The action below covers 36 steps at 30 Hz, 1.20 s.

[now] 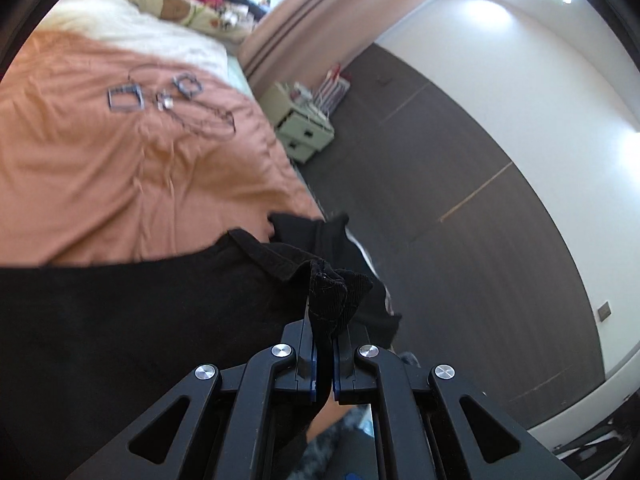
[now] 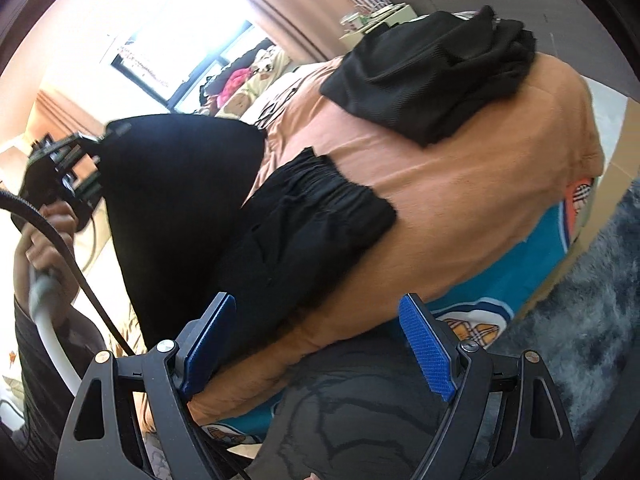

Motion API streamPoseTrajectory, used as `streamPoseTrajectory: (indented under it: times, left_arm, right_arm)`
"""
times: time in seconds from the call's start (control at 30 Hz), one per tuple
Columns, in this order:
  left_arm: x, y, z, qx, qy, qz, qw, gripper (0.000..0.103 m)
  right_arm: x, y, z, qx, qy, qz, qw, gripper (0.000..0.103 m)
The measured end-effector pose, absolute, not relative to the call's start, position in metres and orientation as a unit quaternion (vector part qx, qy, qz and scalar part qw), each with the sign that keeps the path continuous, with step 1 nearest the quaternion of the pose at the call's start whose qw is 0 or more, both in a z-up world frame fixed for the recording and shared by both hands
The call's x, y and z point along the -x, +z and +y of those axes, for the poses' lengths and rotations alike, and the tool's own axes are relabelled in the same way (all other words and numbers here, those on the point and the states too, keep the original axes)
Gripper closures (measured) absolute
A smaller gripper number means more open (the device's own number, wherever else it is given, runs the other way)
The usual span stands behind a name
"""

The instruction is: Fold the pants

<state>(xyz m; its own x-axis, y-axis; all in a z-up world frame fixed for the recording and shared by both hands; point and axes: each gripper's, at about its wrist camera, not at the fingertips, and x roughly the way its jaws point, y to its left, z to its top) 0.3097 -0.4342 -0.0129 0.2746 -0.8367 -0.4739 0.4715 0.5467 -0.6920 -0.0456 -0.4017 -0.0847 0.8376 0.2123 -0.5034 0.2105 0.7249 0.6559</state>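
Black pants (image 2: 304, 220) lie on the orange bedspread (image 2: 460, 184), elastic waistband towards the bed's middle. My left gripper (image 1: 326, 312) is shut on a bunched edge of the pants (image 1: 332, 300) and holds it lifted; the black cloth (image 1: 120, 320) stretches away to the left. In the right wrist view the left gripper (image 2: 96, 140) holds up a taut black sheet of the pants (image 2: 180, 184). My right gripper (image 2: 320, 344) is open and empty, just short of the pants at the bed's edge.
A second black garment (image 2: 432, 72) lies crumpled further along the bed. Metal frames and a cord (image 1: 160, 96) lie on the bedspread. A pale green nightstand (image 1: 304, 128) stands by the dark wall. A grey fluffy rug (image 2: 580, 320) covers the floor beside the bed.
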Motion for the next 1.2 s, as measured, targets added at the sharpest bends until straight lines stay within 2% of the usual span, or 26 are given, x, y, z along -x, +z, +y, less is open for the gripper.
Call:
streamPoseTrajectory:
  times: [0.23,0.3,0.33,0.4,0.47,0.57,0.9,1.2]
  left_arm:
    - [-0.289,-0.042,-0.458,0.21,-0.441,0.453,0.746,0.098]
    - [-0.282,-0.05,-0.464,0.196,-0.444,0.464,0.741,0.094]
    - [-0.28,-0.055,-0.467,0.187,-0.447,0.474,0.735,0.088]
    - [-0.275,-0.064,-0.47,0.174,-0.45,0.494,0.724,0.053]
    - [-0.271,-0.067,-0.464,0.174,-0.45,0.493,0.724,0.038]
    - [-0.265,-0.065,-0.447,0.17,-0.452,0.485,0.729,0.029]
    - [-0.272,-0.058,-0.361,0.164,-0.413,0.445,0.777,0.025]
    - [-0.279,-0.057,-0.283,0.158,-0.373,0.424,0.81,0.025]
  right_arm:
    - [0.054,-0.083,-0.411,-0.383,-0.005,0.28,0.88,0.02]
    - [0.056,-0.085,-0.418,-0.385,-0.005,0.277,0.88,0.02]
    - [0.057,-0.084,-0.42,-0.386,-0.006,0.276,0.88,0.02]
    - [0.058,-0.082,-0.421,-0.387,-0.006,0.273,0.881,0.02]
    - [0.057,-0.083,-0.423,-0.385,-0.005,0.273,0.882,0.02]
    - [0.056,-0.082,-0.421,-0.384,-0.001,0.272,0.882,0.02]
    - [0.042,-0.078,-0.409,-0.379,0.02,0.275,0.883,0.02]
    - [0.028,-0.075,-0.4,-0.372,0.029,0.276,0.886,0.02]
